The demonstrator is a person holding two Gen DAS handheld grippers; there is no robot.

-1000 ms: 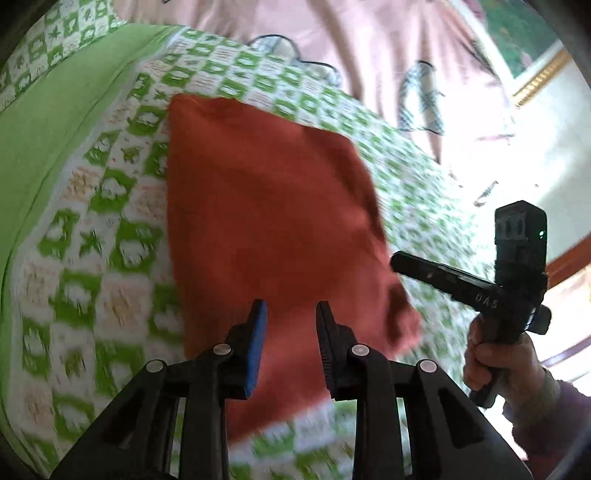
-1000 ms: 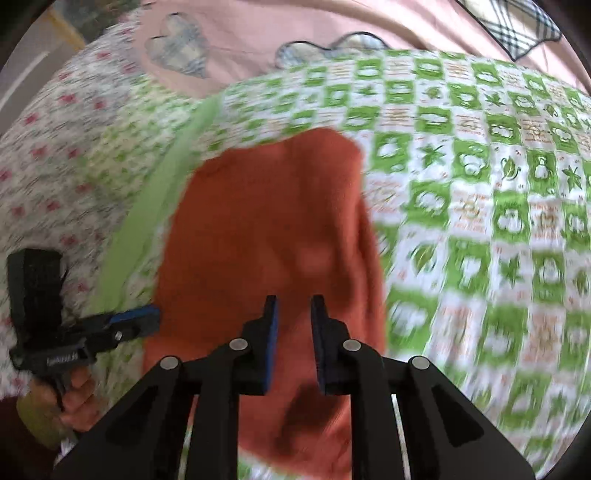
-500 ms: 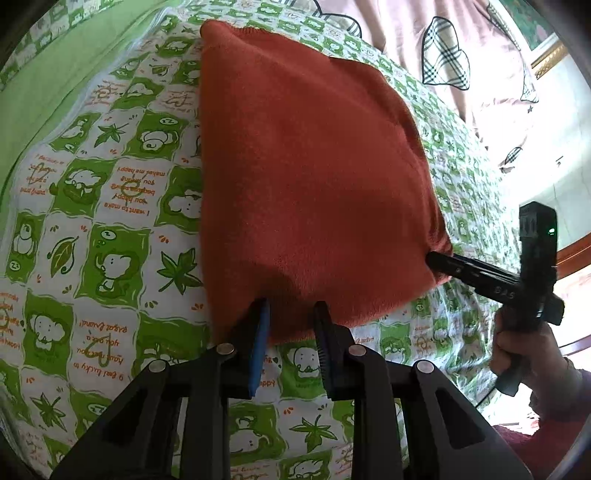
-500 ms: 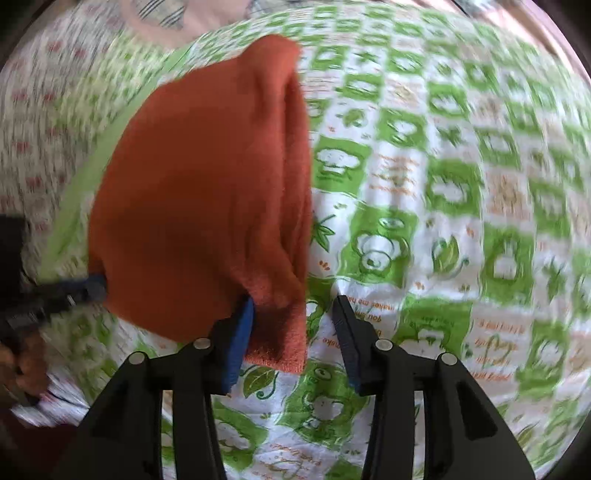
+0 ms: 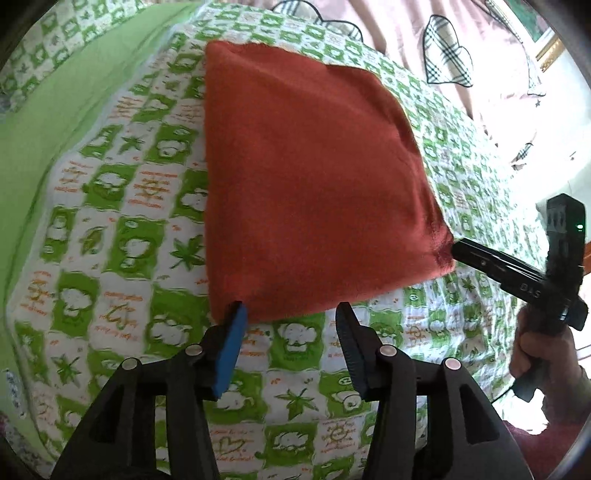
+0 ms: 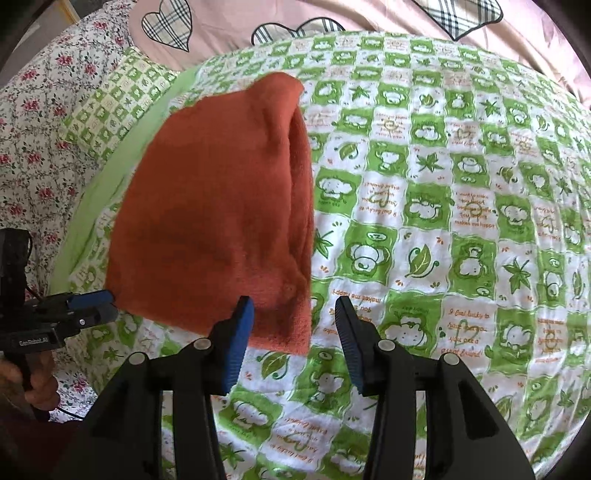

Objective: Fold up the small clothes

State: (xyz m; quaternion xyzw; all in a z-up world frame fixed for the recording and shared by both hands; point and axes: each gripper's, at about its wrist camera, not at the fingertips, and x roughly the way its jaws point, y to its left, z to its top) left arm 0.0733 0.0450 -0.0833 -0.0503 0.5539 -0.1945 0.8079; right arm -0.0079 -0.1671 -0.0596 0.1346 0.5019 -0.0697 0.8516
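A rust-red folded cloth [image 5: 314, 177] lies flat on the green-check quilt [image 5: 122, 236]. My left gripper [image 5: 290, 332] sits at the cloth's near edge with its jaws opening. Its blue pad touches the near left corner and nothing is pinched. In the left wrist view, the right gripper [image 5: 458, 248] points at the cloth's right corner, held by a hand [image 5: 535, 350]. In the right wrist view the cloth [image 6: 214, 221] shows its layered fold edge on the right. My right gripper [image 6: 293, 325] has its jaws opening around the near corner, pads off it. The left gripper [image 6: 107, 304] is at the far left.
The quilt [image 6: 461, 221] covers a bed. A pink sheet with plaid hearts [image 6: 229, 22] lies beyond it, a floral fabric [image 6: 40, 122] to the left, and a plain green band [image 5: 55, 122] along the quilt's edge. A framed picture [image 5: 543, 33] hangs at the far right.
Both grippers drew back to the cloth's near edge, and their jaws widened from nearly shut to well apart. The cloth, blurred and moving before, now lies still and flat.
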